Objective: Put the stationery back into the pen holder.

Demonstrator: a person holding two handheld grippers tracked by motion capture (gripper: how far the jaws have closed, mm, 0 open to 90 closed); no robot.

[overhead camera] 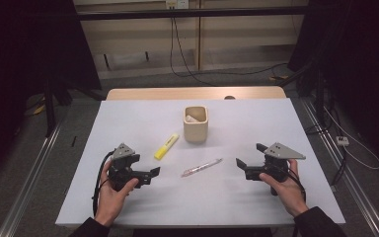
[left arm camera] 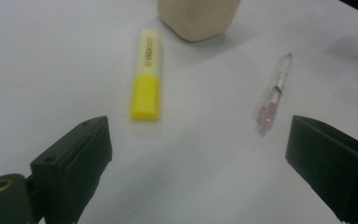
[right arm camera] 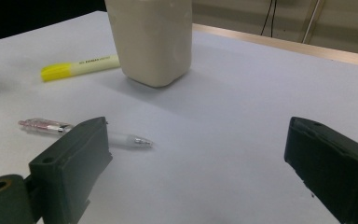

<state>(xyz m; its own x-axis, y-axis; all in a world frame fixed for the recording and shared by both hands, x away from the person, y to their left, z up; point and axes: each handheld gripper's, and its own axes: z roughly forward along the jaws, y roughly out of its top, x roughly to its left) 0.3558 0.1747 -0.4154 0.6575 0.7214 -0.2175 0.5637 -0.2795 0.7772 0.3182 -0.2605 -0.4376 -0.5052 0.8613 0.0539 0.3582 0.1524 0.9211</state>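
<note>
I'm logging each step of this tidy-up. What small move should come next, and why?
Probably move the left gripper forward to the highlighter. Both grippers rest open on the table holding nothing; the highlighter and the pen lie flat beside the cup, and the highlighter lies just ahead of the left gripper's spread jaws.

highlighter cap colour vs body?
The highlighter has a bright yellow cap and a paler yellow body with dark print; the left gripper view shows it best.

Yellow highlighter [overhead camera: 166, 146], clear pen [overhead camera: 202, 168] with pink grip, cream cup [overhead camera: 196, 124], white table [overhead camera: 237, 192].
</note>
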